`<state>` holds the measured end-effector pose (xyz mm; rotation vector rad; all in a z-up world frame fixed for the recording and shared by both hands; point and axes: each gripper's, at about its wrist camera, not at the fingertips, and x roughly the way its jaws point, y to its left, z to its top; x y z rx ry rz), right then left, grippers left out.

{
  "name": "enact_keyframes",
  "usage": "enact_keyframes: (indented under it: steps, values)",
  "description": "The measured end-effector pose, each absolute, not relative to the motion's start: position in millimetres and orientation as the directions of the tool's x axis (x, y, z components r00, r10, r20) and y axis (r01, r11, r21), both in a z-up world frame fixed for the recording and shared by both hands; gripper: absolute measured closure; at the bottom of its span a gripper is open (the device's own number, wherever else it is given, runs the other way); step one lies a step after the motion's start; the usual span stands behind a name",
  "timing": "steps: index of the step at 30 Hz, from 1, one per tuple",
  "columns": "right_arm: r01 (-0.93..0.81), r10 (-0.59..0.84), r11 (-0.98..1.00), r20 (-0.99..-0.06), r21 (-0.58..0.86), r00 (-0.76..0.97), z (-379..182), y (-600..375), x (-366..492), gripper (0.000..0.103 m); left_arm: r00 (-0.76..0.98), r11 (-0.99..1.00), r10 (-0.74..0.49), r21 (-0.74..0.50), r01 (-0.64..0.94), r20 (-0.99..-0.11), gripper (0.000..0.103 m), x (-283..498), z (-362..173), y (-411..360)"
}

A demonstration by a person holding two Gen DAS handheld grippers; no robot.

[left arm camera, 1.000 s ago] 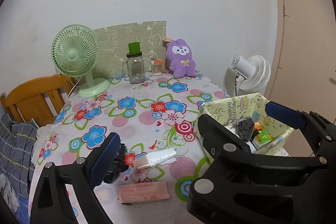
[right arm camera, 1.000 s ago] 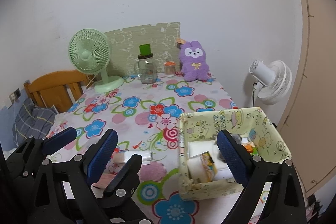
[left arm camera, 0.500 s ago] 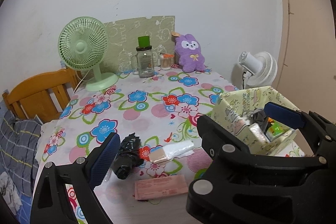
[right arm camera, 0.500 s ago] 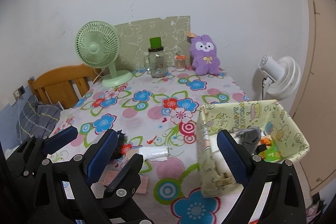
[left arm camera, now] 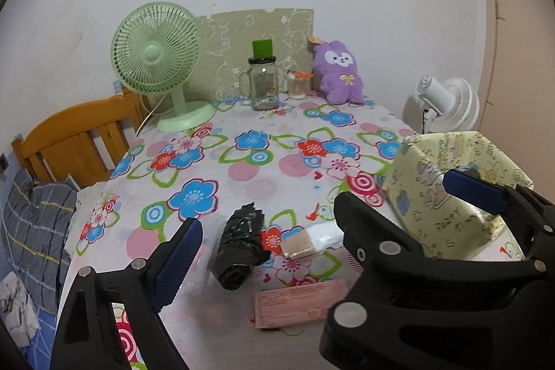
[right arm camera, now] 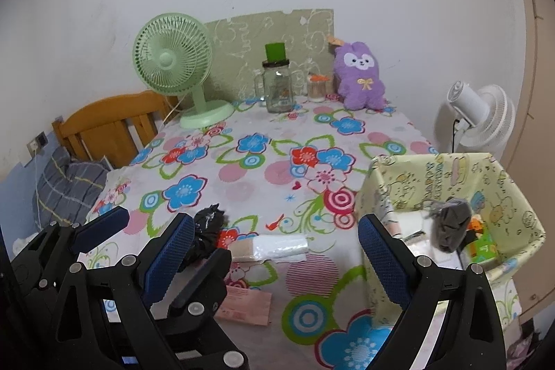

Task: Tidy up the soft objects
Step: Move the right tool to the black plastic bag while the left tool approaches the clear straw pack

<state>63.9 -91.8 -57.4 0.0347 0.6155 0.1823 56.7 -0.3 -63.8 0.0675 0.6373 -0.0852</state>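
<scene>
Left gripper [left arm camera: 319, 231] hovered low in frame, jaws wide but closing on nothing; right gripper [right arm camera: 277, 255] gaped empty too. Going left to right at lower centre: black roll [left arm camera: 239, 248], white packet [left arm camera: 312, 240], pink pack [left arm camera: 298, 304] lay unsorted. The yellow bin [right arm camera: 451, 169] at right held a few things. Cloth behind looked clear; the near table edge sat close.

We cannot read the pink packet [left arm camera: 301, 303]; the right gripper [left arm camera: 388, 207] hides the white roll's [left arm camera: 324, 236] end.
</scene>
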Motion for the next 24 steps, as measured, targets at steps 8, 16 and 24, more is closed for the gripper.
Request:
enact_keyframes:
  steps: [8,16,24]
  values:
    - [-0.183,0.194,0.98,-0.596,0.08,0.779,-70.6,-77.7,78.6,0.006,0.778,0.998,-0.025,0.032,0.057,-0.628,0.013,69.8,-78.9,16.6]
    - [-0.202,0.206,0.976,-0.624,0.078,0.754,-84.9,-64.6,93.1,0.006,0.751,0.999,0.01,0.03,0.013,-0.66,0.016,81.7,-93.5,32.9]
    - [-0.23,0.226,0.97,-0.653,0.081,0.723,-97.9,-49.2,107.4,0.007,0.73,0.999,0.031,0.038,-0.006,-0.682,0.018,91.1,-104.7,46.9]
